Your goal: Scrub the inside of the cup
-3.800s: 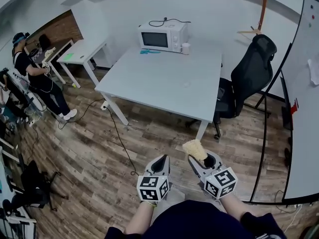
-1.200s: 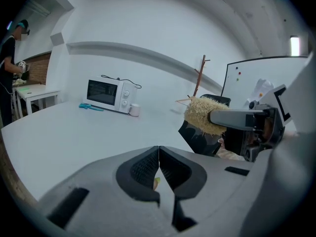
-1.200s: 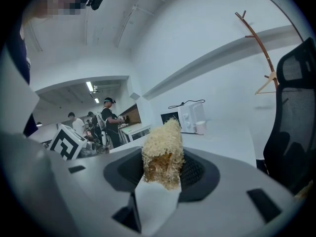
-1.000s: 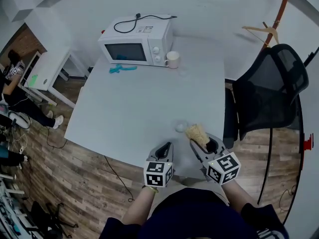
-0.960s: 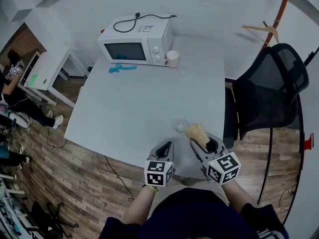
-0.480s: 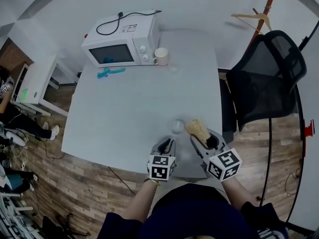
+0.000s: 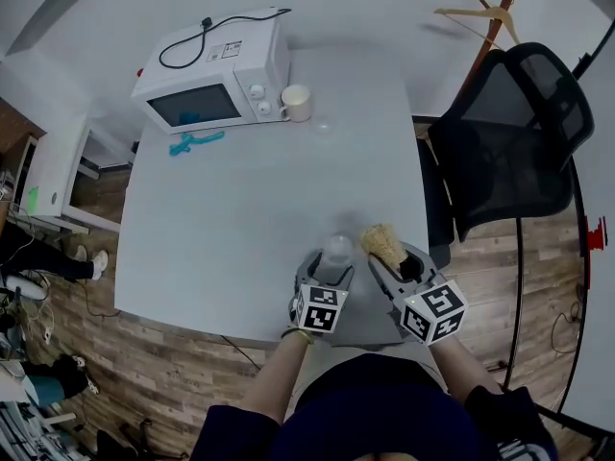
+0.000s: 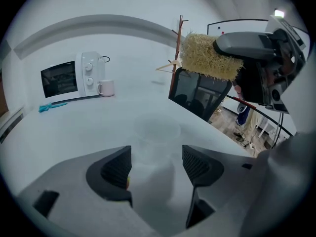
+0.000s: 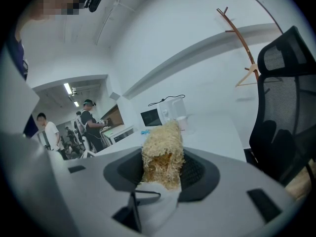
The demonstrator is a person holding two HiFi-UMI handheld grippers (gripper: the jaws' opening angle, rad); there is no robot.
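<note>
One clear round cup [image 7: 336, 252]; fibrous scrubber [image 7: 382, 243].

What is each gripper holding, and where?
Right gripper clamps the scrubber by its lower end. Left gripper holds nothing: jaws opening around the cup.

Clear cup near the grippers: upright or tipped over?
Upright: the clear cup stands on the table with its round rim facing up.
</note>
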